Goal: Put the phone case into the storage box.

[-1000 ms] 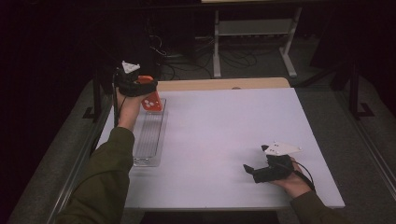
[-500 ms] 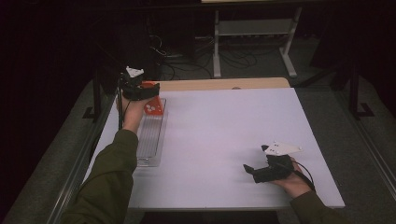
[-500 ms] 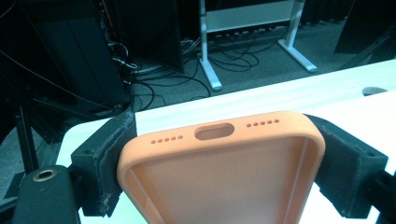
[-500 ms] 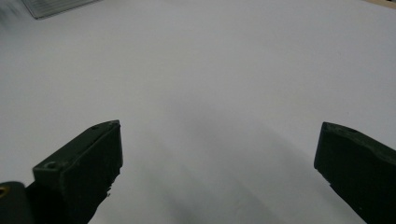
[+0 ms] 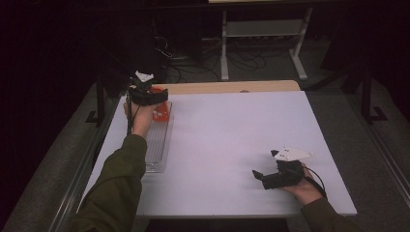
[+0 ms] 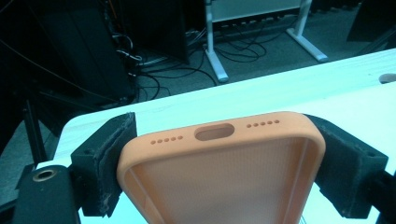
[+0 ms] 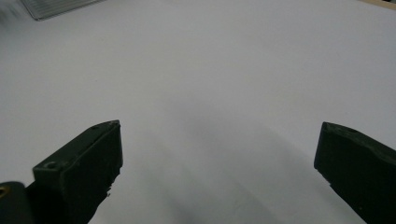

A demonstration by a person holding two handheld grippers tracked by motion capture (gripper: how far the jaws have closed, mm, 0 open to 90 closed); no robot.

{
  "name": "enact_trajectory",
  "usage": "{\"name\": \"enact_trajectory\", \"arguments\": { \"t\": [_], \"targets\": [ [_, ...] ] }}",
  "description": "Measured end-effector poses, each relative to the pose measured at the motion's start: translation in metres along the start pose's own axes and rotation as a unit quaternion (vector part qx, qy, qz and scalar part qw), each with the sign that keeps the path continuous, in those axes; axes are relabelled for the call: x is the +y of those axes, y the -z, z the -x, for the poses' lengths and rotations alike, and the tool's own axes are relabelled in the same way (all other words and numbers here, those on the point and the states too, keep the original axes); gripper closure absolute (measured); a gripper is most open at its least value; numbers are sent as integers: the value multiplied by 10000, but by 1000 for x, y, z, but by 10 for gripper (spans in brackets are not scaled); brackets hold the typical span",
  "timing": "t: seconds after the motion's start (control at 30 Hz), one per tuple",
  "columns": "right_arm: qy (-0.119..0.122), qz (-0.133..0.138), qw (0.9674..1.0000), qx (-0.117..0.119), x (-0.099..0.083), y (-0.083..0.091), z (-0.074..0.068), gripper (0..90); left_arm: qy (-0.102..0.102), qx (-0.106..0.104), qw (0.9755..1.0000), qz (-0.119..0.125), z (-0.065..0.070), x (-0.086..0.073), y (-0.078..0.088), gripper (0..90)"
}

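Note:
An orange phone case (image 6: 219, 177) sits between the black pads (image 6: 105, 158) of my left gripper (image 6: 219, 154), which is shut on its two long sides. Its open inner side faces up and its port end points away from me. In the high view the left gripper (image 5: 147, 94) hovers at the table's far left corner, with the orange phone case (image 5: 162, 112) hanging over the far end of a clear ribbed tray (image 5: 155, 147). My right gripper (image 5: 261, 176) rests low near the front right of the white table (image 5: 232, 135). The right gripper (image 7: 219, 154) stands open with bare tabletop between its fingers.
The clear tray lies lengthwise along the table's left edge. A strip of wooden board (image 5: 232, 87) runs along the far edge. Beyond the table are cables and a white metal stand (image 5: 261, 43) on the dark floor.
The left hand has sunk a little toward the far end of the tray, still holding the orange case. The right hand has stayed still.

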State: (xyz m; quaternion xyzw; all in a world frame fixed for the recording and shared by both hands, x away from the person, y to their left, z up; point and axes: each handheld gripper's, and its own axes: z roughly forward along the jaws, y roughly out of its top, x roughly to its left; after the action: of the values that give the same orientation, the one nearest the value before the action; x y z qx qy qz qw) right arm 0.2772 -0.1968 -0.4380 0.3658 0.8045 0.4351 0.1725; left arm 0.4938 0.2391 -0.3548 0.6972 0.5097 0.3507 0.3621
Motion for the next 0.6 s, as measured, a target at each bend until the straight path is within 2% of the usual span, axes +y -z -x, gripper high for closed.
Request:
{"name": "enact_trajectory", "arguments": {
  "t": [0.07,0.13,0.17,0.23,0.33,0.4,0.43,0.47,0.6],
  "targets": [
    [10,-2,10000,-1,0,0,0,5,79,-19,10000,6,0,-1,-2,143],
    [21,2,10000,3,0,-1,0,5,12,44,10000,-39,0,-2,-3,143],
    [11,-2,10000,11,0,-1,0,5,79,29,10000,-45,0,-2,-4,143],
    [13,-4,10000,14,0,-1,-1,5,86,57,9999,-58,0,-3,-7,143],
    [12,0,10000,2,0,-1,0,5,94,77,9999,-36,0,-4,-8,143],
    [1,-7,10000,-1,0,-1,0,5,154,89,9998,63,2,-4,-11,143],
    [-3,-8,10000,1,0,-1,0,5,154,89,9998,63,2,-4,-11,143],
    [-2,-5,10000,1,0,-1,0,5,56,116,9999,4,1,-4,-11,142],
    [1,1,10000,-6,0,-1,0,5,90,152,9998,58,2,-4,-13,141]
  ]
}}
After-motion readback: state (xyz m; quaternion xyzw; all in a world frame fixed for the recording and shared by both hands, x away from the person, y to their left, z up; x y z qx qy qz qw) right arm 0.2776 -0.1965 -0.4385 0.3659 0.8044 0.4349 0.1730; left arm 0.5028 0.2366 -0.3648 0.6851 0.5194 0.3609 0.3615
